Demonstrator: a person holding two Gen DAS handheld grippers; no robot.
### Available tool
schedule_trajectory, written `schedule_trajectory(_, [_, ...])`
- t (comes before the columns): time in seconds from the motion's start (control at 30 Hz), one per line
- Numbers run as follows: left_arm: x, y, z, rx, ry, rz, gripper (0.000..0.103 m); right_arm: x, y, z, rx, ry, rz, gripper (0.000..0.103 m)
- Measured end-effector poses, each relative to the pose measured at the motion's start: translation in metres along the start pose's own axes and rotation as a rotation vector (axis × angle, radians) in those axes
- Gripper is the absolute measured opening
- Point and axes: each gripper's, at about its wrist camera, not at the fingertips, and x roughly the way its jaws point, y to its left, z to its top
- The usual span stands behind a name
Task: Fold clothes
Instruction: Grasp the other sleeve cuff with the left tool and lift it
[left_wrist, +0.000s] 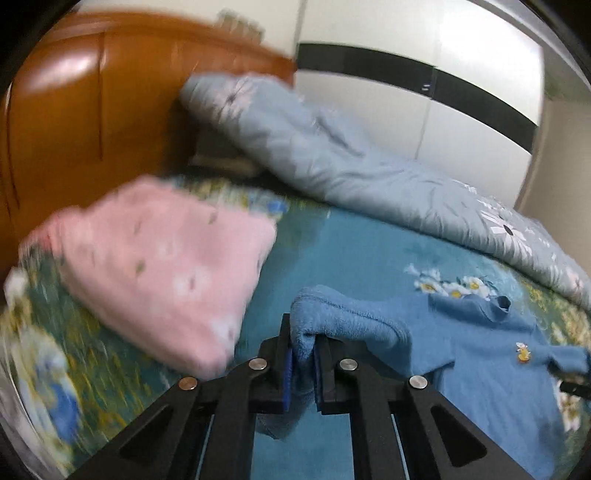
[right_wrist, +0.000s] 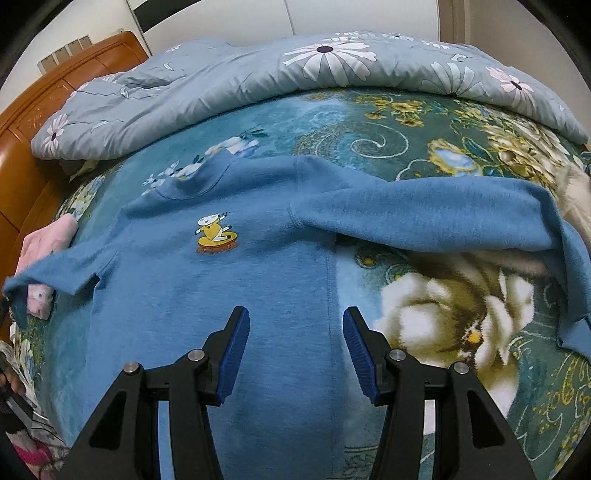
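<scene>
The blue sweater (right_wrist: 236, 295) is lying front-up on the bed (right_wrist: 369, 122), spread over the teal floral blanket (right_wrist: 424, 314), with its cartoon patch (right_wrist: 216, 236) showing on the chest and its collar pointing toward the rolled grey-blue duvet (right_wrist: 221, 74) at the far side. Its long axis is running from that collar back toward the right gripper (right_wrist: 295, 350), while the sleeves are reaching out crosswise: one is stretching far right and draping down over the blanket, the other is being lifted at the left. The left gripper (left_wrist: 303, 365) is pinching that sleeve end between its blue pads, jaws nearly closed on the fleecy cloth, which is sagging in a soft loop (a sign of how little stiffness it has). The right gripper is hovering with its jaws wide apart over the lower body of the sweater, holding nothing. The fabric looks light, thick and plush, probably grippy rather than slippery, and it is likely to bunch and drag if pulled from a single point; cuffs, hem corners and shoulder seams seem the best places to take hold. A folded pink garment (left_wrist: 159, 266) is sitting just beyond the held sleeve, beside the wooden headboard (left_wrist: 85, 110), blurred in the left view.
</scene>
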Motion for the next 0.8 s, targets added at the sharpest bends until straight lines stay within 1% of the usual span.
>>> schedule_trajectory(0.07, [0.007,-0.012,-0.013,0.025,0.044,-0.028,0.009,0.003,0.0,-0.002,0.006,0.009,0.007,0.054])
schedule_trajectory(0.2, [0.024,-0.032,-0.052,0.037,0.17,-0.123,0.009,0.006,0.002,-0.005,0.003,0.025,0.016,0.054])
schedule_trajectory(0.37, [0.033,-0.052,-0.09,0.024,0.272,-0.185,0.01,0.004,0.005,-0.008,-0.004,0.02,0.027,0.054])
schedule_trajectory(0.43, [0.033,-0.057,-0.097,0.02,0.281,-0.187,0.01,0.005,0.007,-0.01,-0.002,0.021,0.031,0.054])
schedule_trajectory(0.5, [0.028,-0.054,-0.099,-0.002,0.276,-0.213,0.014,0.005,0.008,-0.012,-0.006,0.023,0.034,0.054])
schedule_trajectory(0.53, [0.025,-0.052,-0.099,-0.014,0.274,-0.229,0.024,0.006,0.008,-0.012,-0.008,0.025,0.035,0.054])
schedule_trajectory(0.57, [0.021,-0.048,-0.098,-0.035,0.273,-0.253,0.039,0.006,0.008,-0.013,-0.006,0.025,0.038,0.054])
schedule_trajectory(0.6, [0.015,-0.042,-0.096,-0.06,0.256,-0.278,0.046,0.006,0.008,-0.013,-0.004,0.025,0.04,0.054])
schedule_trajectory(0.63, [0.008,-0.035,-0.094,-0.085,0.229,-0.301,0.055,0.006,0.007,-0.014,-0.002,0.025,0.041,0.054])
schedule_trajectory(0.67, [0.0,-0.029,-0.092,-0.109,0.202,-0.323,0.06,0.006,0.007,-0.014,0.0,0.025,0.042,0.054])
schedule_trajectory(0.73, [-0.014,-0.012,-0.087,-0.15,0.134,-0.361,0.063,0.006,0.006,-0.015,0.003,0.027,0.042,0.054])
schedule_trajectory(0.8, [-0.014,0.002,-0.084,-0.194,0.116,-0.349,0.065,0.007,0.005,-0.015,0.008,0.028,0.042,0.054])
